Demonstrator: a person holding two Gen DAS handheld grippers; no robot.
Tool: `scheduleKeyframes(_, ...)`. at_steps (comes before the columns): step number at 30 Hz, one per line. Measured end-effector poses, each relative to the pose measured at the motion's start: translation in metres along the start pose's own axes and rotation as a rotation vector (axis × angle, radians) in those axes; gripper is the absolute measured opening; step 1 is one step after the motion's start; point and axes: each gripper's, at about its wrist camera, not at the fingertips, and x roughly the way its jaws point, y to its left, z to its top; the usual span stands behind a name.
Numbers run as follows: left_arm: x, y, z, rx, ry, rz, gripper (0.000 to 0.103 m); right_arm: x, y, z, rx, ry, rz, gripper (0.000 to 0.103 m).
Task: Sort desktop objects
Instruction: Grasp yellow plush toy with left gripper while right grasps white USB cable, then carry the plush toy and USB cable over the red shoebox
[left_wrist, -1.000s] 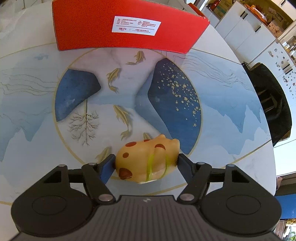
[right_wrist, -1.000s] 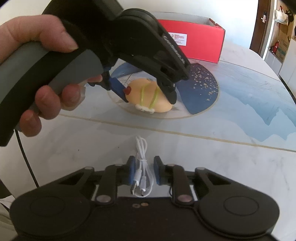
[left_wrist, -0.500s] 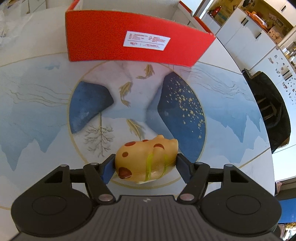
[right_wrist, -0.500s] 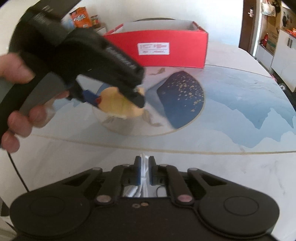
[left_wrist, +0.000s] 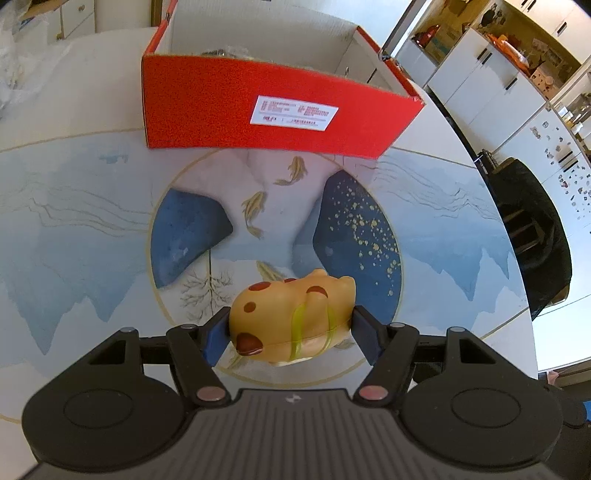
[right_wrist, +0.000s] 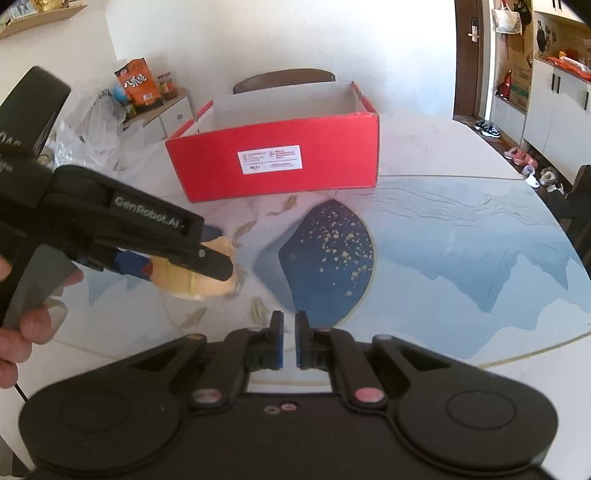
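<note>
My left gripper (left_wrist: 290, 332) is shut on a yellow squishy toy (left_wrist: 288, 317) with red spots and holds it above the painted table, short of the open red box (left_wrist: 273, 110). In the right wrist view the toy (right_wrist: 195, 277) sits in the left gripper (right_wrist: 184, 271) at the left, with the red box (right_wrist: 273, 162) behind it. My right gripper (right_wrist: 289, 341) has its jaws nearly closed with a thin gap. The white cable it closed on earlier does not show between the pads now.
The round table (left_wrist: 443, 221) has a blue and gold painted top. Plastic bags and snack packets (right_wrist: 110, 110) lie at the far left. A dark chair (left_wrist: 532, 236) stands at the table's right edge. White cabinets (right_wrist: 554, 99) line the right wall.
Both grippers have risen and tilted back, so the red box now shows its open top. The left gripper carried the toy upward. The white cable has dropped out of the right wrist view.
</note>
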Motion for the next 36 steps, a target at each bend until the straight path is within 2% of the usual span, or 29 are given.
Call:
scheduleKeyframes(4,0.000,0.002,0.000,0.002,-0.002,0.010,0.068,0.004,0.011,-0.010,-0.049,0.065,0.034,0.006)
scheduleKeyframes(7,0.002,0.005,-0.001,-0.003,0.004,0.015,0.068,0.010,0.021,-0.024,-0.095,0.107,0.019,0.009)
scheduleKeyframes(12,0.005,0.009,-0.003,-0.008,0.016,0.024,0.068,0.020,0.028,-0.041,-0.094,0.167,0.029,0.021)
scheduleKeyframes(17,0.006,0.009,-0.004,-0.006,0.018,0.028,0.068,0.023,0.030,-0.050,-0.097,0.197,0.031,0.025)
scheduleKeyframes(22,0.007,0.009,-0.005,-0.005,0.017,0.031,0.068,0.023,0.036,-0.051,-0.139,0.183,0.014,0.024)
scheduleKeyframes(27,0.006,0.010,-0.008,-0.002,0.018,0.034,0.068,0.023,0.033,-0.049,-0.135,0.180,0.007,0.011)
scheduleKeyframes(30,0.006,0.010,-0.009,0.001,0.016,0.036,0.068,0.023,0.032,-0.047,-0.130,0.173,0.003,0.010)
scheduleKeyframes(36,0.003,0.008,-0.007,0.008,0.005,0.036,0.069,0.011,0.021,-0.024,-0.073,0.097,-0.012,0.010)
